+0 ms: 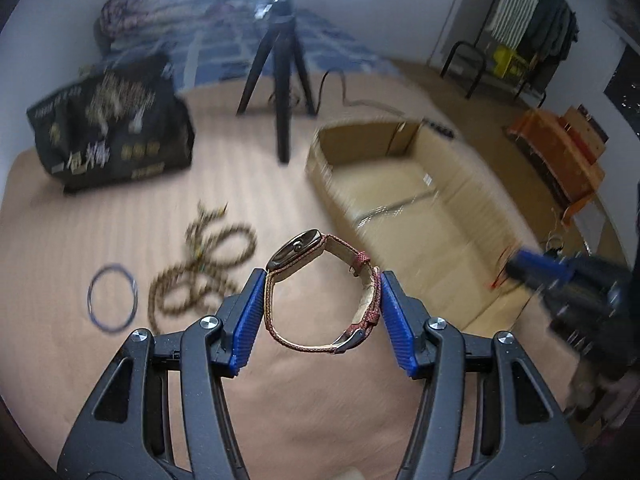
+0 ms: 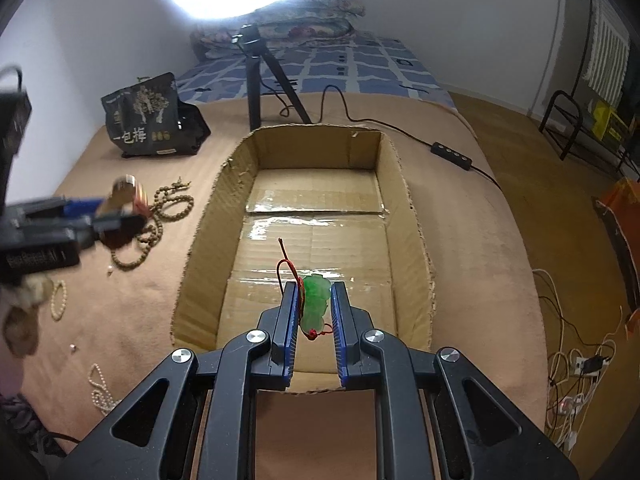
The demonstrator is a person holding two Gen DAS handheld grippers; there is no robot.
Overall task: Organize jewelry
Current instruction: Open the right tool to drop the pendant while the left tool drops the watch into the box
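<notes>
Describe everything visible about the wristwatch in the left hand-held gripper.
The watch has a dark case with a side crown and a reddish woven strap, pale inside, closed into a loop with a metal buckle at the bottom. It hangs clear of the tan blanket, pinched across the loop by the blue pads of the left hand-held gripper, the case tilted up and away. Nothing else touches it.

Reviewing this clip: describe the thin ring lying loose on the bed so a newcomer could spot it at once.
Start from the cardboard box on the tan blanket. Left of it lies a heap of brown prayer beads; left again is the thin ring, a plain bluish wire-like hoop, flat, beadless.
</notes>
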